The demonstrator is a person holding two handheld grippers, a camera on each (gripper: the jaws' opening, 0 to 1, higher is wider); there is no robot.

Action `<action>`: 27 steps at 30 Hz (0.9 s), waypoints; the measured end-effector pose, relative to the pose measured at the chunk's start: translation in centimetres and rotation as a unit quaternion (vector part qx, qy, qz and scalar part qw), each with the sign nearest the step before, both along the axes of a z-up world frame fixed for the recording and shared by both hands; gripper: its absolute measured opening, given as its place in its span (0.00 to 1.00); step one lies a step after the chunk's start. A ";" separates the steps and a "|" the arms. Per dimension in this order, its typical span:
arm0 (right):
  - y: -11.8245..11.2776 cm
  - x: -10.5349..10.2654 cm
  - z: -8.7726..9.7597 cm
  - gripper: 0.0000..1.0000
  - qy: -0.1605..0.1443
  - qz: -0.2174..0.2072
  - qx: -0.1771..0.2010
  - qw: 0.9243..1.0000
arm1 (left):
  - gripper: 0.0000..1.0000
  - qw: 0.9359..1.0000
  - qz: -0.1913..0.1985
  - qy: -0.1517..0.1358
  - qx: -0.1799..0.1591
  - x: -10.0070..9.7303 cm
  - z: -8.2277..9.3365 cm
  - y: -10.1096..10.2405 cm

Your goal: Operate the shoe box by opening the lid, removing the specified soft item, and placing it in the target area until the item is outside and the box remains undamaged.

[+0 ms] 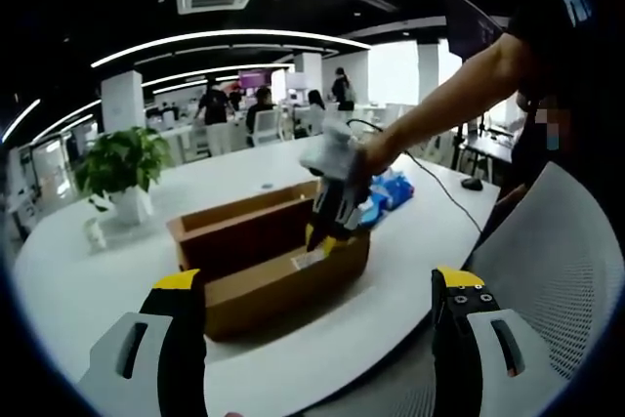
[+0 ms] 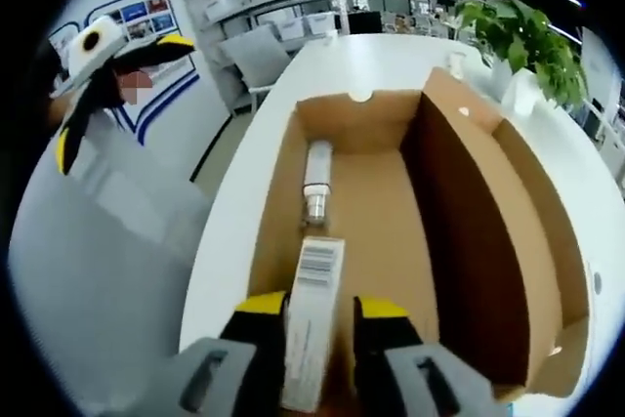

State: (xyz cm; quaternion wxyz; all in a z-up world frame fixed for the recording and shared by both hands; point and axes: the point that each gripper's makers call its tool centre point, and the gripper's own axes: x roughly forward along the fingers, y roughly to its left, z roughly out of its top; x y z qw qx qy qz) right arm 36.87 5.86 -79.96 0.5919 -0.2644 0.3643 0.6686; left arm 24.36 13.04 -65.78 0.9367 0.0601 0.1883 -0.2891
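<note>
A brown cardboard shoe box [image 1: 283,285] stands on the white table [image 1: 88,271] with its lid [image 2: 459,231] raised upright along the far side. My right gripper [image 2: 320,308], also seen as the right gripper [image 1: 320,239] held by a person's hand, reaches into the box. It is shut on a slim white carton with a barcode label [image 2: 314,324], the same carton [image 1: 310,260] just above the box's front wall. A white tube [image 2: 316,178] lies on the box floor [image 2: 376,222]. My left gripper [image 1: 320,285] hovers open in front of the box, and the left gripper [image 2: 107,95] is off to the side, away from the table.
A blue packet [image 1: 393,187] lies on the table behind the box. A potted plant [image 1: 122,163] stands at the back left. A white mesh chair [image 1: 557,261] sits at the table's near right edge. People sit at desks far behind.
</note>
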 end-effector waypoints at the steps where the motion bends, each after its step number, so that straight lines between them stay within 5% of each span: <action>1: 0.0 0.0 0.0 0.23 -0.002 0.002 -0.001 1.000 | 1.00 1.000 -0.001 0.000 0.000 0.0 0.0 -0.1; 10: -0.7 -0.6 0.1 0.18 -0.032 0.041 -0.023 0.998 | 1.00 1.000 0.000 0.000 -0.001 0.0 0.1 -0.2; 27: -0.9 0.2 1.9 0.14 -0.047 0.021 -0.021 0.998 | 1.00 1.000 -0.006 -0.003 -0.004 -0.1 0.1 -0.2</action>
